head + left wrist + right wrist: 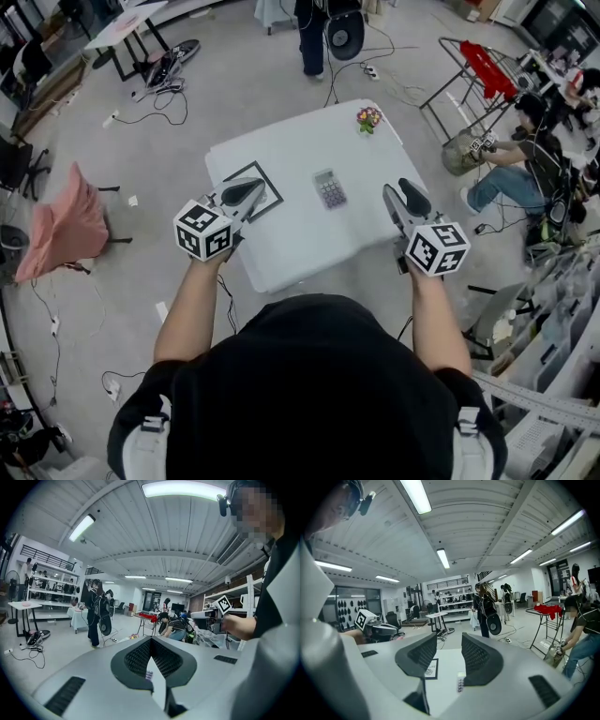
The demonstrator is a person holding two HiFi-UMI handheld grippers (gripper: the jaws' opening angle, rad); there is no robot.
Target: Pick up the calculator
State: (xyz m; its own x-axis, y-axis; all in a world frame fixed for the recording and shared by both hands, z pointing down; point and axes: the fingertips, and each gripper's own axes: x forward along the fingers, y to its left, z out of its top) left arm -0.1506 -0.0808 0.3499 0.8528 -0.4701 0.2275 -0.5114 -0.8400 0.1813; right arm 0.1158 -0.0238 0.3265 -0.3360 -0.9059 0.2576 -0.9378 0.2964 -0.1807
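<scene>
The grey calculator (329,188) with purple keys lies flat near the middle of the white table (291,239). My left gripper (249,191) hovers over the table's left part, left of the calculator, its jaws shut at the tips and empty. In the left gripper view (151,641) a sliver of the calculator (149,674) shows below the closed tips. My right gripper (399,194) hangs over the table's right edge, right of the calculator, open with nothing between its fingers. The right gripper view (449,644) shows the calculator (461,681) through the gap, some way ahead.
A black-framed sheet (266,199) lies on the table, partly under the left gripper. A small flower bunch (368,118) stands at the far corner. Around the table are a seated person (525,159), a standing person (311,37), a red rack (487,66) and floor cables.
</scene>
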